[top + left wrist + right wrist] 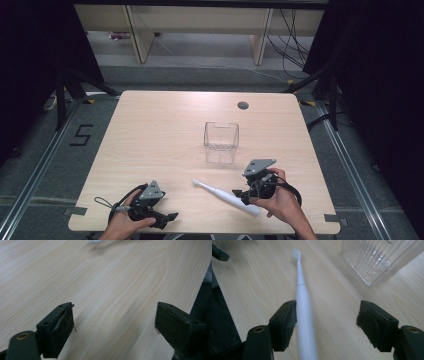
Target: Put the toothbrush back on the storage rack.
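Note:
A white electric toothbrush (220, 192) lies flat on the wooden table (165, 130) near its front edge, head pointing left and away. In the right gripper view the toothbrush (302, 302) runs up between the jaws, close against the left one and well away from the right one. My right gripper (240, 195) is open over the handle end, held by a hand. A clear ribbed plastic container (221, 140) stands upright just behind it, also at the upper right of the right gripper view (374, 260). My left gripper (167, 220) rests open at the front left, with bare table between its jaws (113, 322).
A round cable hole (243, 105) sits near the table's far edge. The table's front edge runs close beneath both hands. A "5" mark (81, 135) is on the floor at the left. Wooden benches (200, 30) and cables stand beyond the table.

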`<state>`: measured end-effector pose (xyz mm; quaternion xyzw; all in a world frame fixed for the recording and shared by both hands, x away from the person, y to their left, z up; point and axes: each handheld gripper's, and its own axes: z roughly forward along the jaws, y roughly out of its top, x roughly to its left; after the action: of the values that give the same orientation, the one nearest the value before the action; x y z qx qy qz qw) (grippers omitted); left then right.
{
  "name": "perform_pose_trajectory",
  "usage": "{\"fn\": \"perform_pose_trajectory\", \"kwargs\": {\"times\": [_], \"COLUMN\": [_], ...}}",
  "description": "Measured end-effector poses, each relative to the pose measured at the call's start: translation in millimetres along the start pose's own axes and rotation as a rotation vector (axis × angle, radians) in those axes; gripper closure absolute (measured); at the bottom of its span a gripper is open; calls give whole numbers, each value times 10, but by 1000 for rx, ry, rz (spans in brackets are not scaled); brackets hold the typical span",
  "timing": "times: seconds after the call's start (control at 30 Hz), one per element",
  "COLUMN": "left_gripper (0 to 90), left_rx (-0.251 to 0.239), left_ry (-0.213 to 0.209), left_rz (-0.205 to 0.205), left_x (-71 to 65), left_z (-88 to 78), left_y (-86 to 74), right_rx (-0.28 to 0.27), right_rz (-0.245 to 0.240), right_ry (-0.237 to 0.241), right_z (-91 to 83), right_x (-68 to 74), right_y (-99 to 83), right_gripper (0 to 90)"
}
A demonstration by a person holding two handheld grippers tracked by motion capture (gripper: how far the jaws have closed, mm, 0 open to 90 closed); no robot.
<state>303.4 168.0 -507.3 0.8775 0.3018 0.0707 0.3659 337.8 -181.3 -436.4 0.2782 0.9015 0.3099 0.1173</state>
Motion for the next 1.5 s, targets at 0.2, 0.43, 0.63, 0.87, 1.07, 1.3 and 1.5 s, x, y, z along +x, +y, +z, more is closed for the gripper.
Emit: {"fn": "perform_pose_trajectory", "kwargs": {"times": [0.2, 0.43, 0.63, 0.87, 1.07, 1.3, 1.5], "left_gripper": [149, 149, 149, 149, 149, 149, 149], "left_rx": [-1, -2, -5, -5, -10, -6, -5], "left_ry": [0, 1, -3, -3, -7, -3, -10], "left_rz": [-1, 0, -2, -3, -7, -3, -2], "left_x": [-1, 0, -6, -4, -8, -4, -5], "left_z": [0, -4, -1, -1, -2, -2, -6], "left_y": [0, 0, 1, 1, 0, 0, 1], "right_rx": [35, 74, 115, 161, 193, 234, 271], "right_rz": [-19, -60, -85, -82, -98, -102, -117], "right_ry": [33, 59, 72, 69, 82, 87, 103], "right_z": [47, 153, 239, 318, 403, 479, 535], "right_x": [47, 87, 118, 144, 143, 152, 168], "right_y": [60, 116, 163, 207, 230, 261, 283], "right_gripper": [346, 390, 431, 460, 478, 508, 549]}}
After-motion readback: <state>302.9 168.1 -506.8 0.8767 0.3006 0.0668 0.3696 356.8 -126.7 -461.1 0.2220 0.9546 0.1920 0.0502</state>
